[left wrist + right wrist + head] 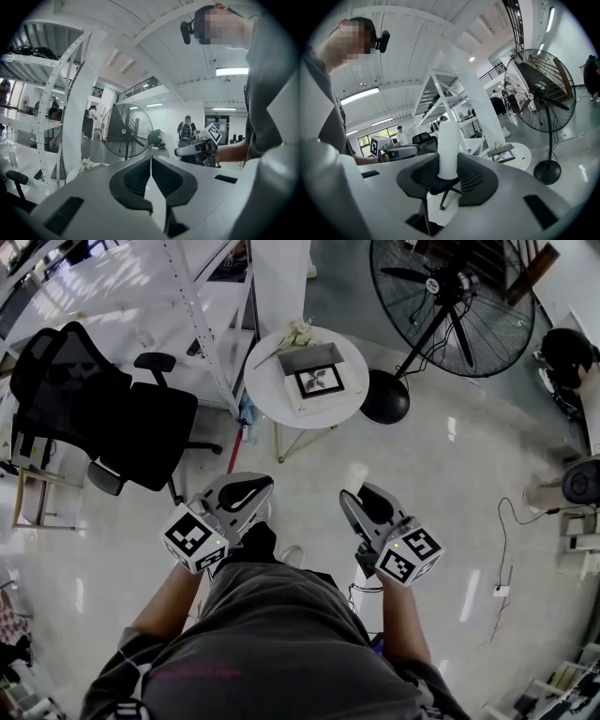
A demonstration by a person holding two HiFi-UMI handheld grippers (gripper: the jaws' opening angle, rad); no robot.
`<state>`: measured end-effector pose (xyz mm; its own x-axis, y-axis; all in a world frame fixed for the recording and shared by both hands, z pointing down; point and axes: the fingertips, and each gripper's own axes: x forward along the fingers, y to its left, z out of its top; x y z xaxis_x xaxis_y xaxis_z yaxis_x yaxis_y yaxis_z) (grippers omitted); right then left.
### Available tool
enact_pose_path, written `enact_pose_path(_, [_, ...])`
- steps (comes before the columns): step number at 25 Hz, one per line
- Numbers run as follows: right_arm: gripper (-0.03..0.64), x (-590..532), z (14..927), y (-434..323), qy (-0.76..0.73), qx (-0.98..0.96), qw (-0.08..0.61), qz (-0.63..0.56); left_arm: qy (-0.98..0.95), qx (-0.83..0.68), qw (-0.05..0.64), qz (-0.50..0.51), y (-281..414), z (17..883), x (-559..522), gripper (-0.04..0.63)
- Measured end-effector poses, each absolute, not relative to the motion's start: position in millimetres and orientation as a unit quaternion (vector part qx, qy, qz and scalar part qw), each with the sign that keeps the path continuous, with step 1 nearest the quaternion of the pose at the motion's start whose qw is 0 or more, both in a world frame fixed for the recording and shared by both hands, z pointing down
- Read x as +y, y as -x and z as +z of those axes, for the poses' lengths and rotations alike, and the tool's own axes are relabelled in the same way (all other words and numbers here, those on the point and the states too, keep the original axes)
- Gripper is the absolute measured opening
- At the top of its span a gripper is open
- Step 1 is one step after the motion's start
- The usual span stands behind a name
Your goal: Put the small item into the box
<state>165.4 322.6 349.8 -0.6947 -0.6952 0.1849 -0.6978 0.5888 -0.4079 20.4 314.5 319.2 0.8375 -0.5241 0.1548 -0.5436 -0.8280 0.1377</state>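
The small item (448, 149), a white cylinder standing upright, is clenched between the fingers of the right gripper (364, 505), just right of centre in the head view. The box (323, 403) lies open at top centre on the round white worktop (265, 371), well apart from both grippers, so this reads as the carry, with the drop not yet begun.

To do it well, I'd keep the grip firm and the cylinder upright. Come in over the box's near rim, lower inside the walls, and only then let go.

The left gripper (246, 493) has its fingers pressed together on nothing, so it is free to steady the box. 1 sprig of flowers (298, 332) sits just beside the box.

Around that, there's a glossy pale floor (450, 484), a black office chair (103, 409) at left, a white rack (202, 306) at upper left, and 1 big fan (459, 306) at upper right.
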Motion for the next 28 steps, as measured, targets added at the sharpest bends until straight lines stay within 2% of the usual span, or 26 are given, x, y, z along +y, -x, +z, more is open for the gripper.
enact_pose_path(10, [0.126, 261.7, 365.4, -151.7, -0.395, -0.887, 0.015, 0.240, -0.955, -0.272, 0.105, 0.053, -10.3, 337.3, 248.9, 0.025])
enact_pose_path(28, [0.126, 66.2, 386.7, -105.1, -0.413, -0.869, 0.036, 0.270, -0.959, -0.237, 0.141, 0.063, 28.5, 366.3, 47.1, 0.025])
